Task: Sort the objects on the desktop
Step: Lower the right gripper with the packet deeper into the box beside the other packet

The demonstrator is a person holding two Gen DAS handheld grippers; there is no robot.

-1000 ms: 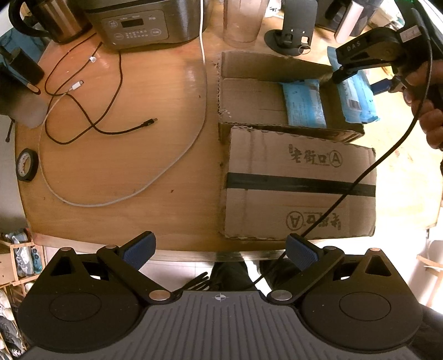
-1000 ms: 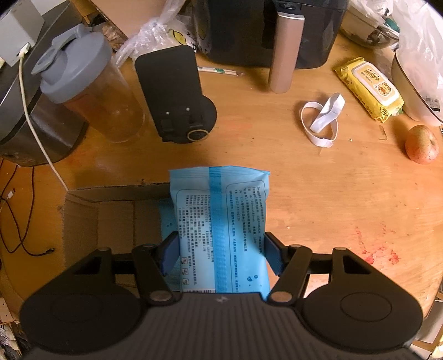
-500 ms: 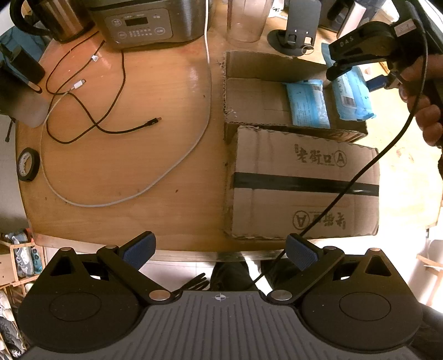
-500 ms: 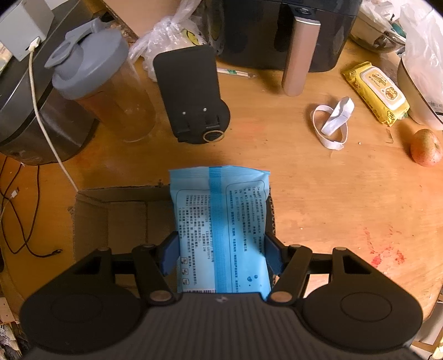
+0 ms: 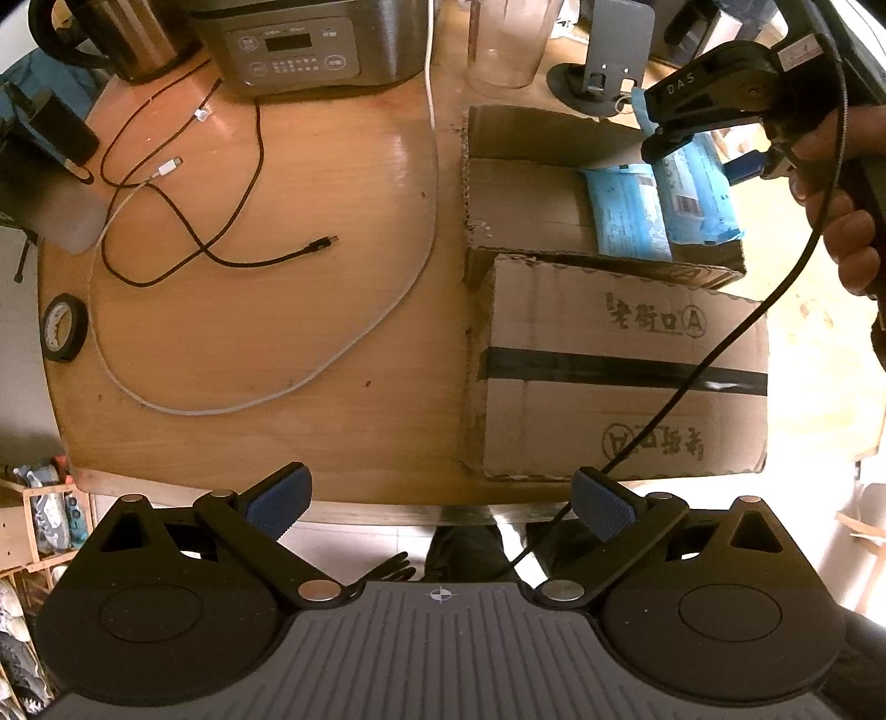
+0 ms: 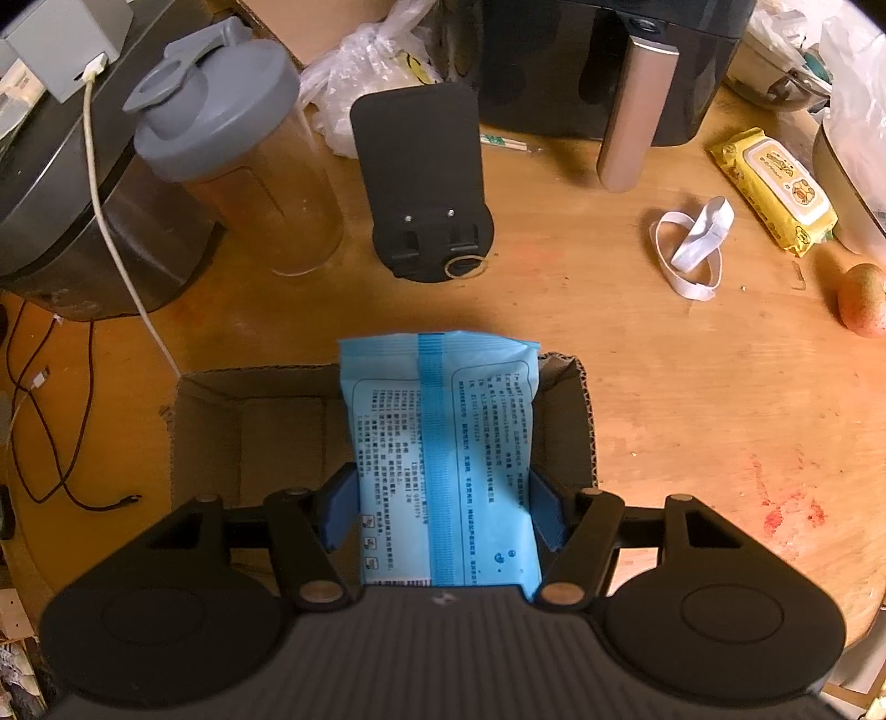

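A light blue wipes pack [image 6: 443, 443] hangs between the pads of my right gripper [image 6: 443, 509], which is shut on its sides. Below it lies the open end of a cardboard box [image 6: 249, 432]; the pack hangs over the right part of that opening. In the left wrist view the same held pack [image 5: 698, 194] shows beside a second blue pack [image 5: 626, 216] that lies inside the box [image 5: 620, 354]. A hand [image 5: 841, 210] carries the right gripper there. My left gripper [image 5: 440, 501] stands open and holds nothing, at the table's near edge.
Behind the box stand a grey-lidded shaker bottle [image 6: 232, 155], a black phone stand [image 6: 426, 183] and a dark air fryer [image 6: 609, 66]. A white band [image 6: 692, 249], yellow wipes [image 6: 775, 188] and an apple [image 6: 861, 299] lie right. Cables [image 5: 221, 249], a tape roll [image 5: 63, 327] and a cooker [image 5: 310, 44] sit left.
My right gripper has carried the blue pack a little to the left, so that it hangs further over the box's opening. The left gripper stays open and in place.
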